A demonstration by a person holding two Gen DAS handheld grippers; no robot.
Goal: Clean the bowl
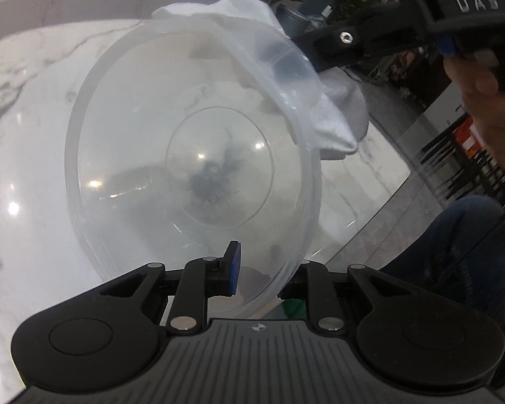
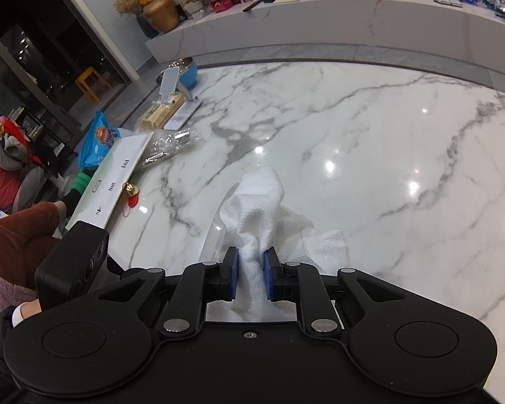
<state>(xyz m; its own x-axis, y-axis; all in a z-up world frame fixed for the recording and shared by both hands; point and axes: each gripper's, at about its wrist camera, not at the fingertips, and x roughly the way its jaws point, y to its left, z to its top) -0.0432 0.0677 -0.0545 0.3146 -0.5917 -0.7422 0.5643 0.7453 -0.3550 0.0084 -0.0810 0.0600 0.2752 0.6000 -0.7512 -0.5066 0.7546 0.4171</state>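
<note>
Two grippers engaged: left gripper pinches clear bowl rim; right gripper clamps white cloth over marble bench.

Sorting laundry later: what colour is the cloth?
White cloth, clearest in the right wrist view.

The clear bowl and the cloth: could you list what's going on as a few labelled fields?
bowl: clear plastic bowl, tilted, rim clamped by the left tool
dirt: dark smudge at its base
cloth: white cloth pinched in the right tool, draped over the bowl's far rim
surface: white marble table
</note>
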